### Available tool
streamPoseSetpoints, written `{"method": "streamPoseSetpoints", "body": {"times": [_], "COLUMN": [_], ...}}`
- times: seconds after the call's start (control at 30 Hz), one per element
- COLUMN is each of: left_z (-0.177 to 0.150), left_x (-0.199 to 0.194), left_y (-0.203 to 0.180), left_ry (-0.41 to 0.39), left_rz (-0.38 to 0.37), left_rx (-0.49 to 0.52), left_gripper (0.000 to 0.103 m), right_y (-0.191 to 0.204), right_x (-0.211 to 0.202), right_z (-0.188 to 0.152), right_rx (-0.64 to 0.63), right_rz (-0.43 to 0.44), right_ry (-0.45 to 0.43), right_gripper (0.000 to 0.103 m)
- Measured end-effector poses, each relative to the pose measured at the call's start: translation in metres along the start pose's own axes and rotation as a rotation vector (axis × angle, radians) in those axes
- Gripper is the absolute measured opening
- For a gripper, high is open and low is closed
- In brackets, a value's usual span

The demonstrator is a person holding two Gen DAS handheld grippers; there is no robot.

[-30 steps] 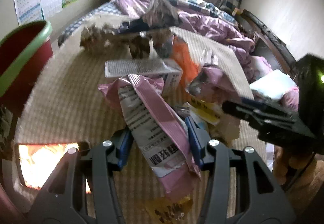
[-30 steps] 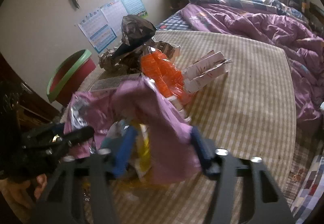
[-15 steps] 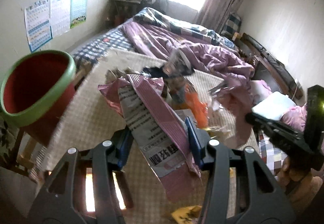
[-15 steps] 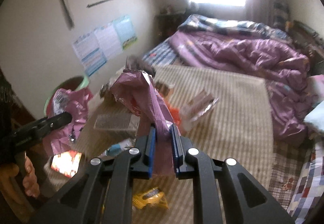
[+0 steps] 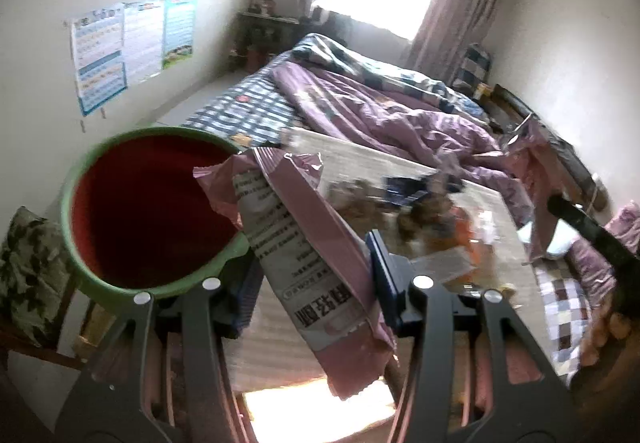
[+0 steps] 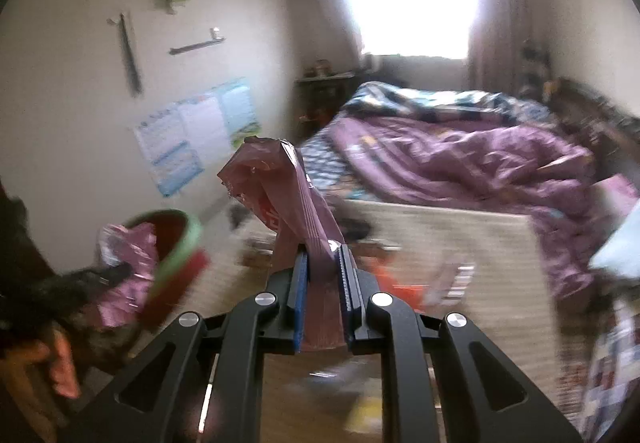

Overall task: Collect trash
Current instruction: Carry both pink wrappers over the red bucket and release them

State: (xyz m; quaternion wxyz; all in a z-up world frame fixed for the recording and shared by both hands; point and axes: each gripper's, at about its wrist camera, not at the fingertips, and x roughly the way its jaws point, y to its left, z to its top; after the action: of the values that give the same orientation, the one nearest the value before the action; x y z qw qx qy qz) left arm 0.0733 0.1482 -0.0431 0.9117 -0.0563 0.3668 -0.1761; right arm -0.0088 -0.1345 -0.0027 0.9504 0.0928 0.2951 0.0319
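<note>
Left wrist, pink wrapper (image 5: 308, 263) (printed text, unreadable), red bin (image 5: 148, 211)

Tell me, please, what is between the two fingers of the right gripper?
In the right wrist view, a pink plastic wrapper is pinched between the fingers of the right gripper; its crumpled top rises above them.

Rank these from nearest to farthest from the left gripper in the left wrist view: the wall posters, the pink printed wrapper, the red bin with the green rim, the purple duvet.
1. Pink printed wrapper: between the left gripper's fingers.
2. Red bin with green rim: just beyond, to the left.
3. Purple duvet: farther back on the bed, centre-right.
4. Wall posters: on the far wall, upper left.
</note>
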Motion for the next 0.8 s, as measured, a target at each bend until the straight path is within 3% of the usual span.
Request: {"method": "streamPoseSetpoints", "body": {"times": [0.3, 0.43, 0.67, 0.8], "left_z": [0.009, 0.009, 0.005, 0.004], "left_x": [0.014, 0.023, 0.026, 0.029], "left_y": [0.086, 0.113, 0.137, 0.14], "left_ry": [0.018, 0.037, 0.047, 0.052], "left_rz": [0.104, 0.122, 0.131, 0.135], "left_rx": [-0.028, -0.039, -0.05, -0.063], "left_gripper": [0.048, 0.048, 0.049, 0.056], "right_y": [0.091, 0.123, 0.161, 0.17], "right_x": [0.085, 0.123, 0.146, 0.151], "right_z": [0.019, 0.019, 0.01, 0.004], "right_rx": [0.12, 0.15, 0.107, 0.112], "right_rz": [0.262, 0.284, 0.299, 0.296], "right_ry": [0.166, 0.226, 0.251, 0.254], "right_gripper": [0.015, 0.015, 0.018, 0.03]}}
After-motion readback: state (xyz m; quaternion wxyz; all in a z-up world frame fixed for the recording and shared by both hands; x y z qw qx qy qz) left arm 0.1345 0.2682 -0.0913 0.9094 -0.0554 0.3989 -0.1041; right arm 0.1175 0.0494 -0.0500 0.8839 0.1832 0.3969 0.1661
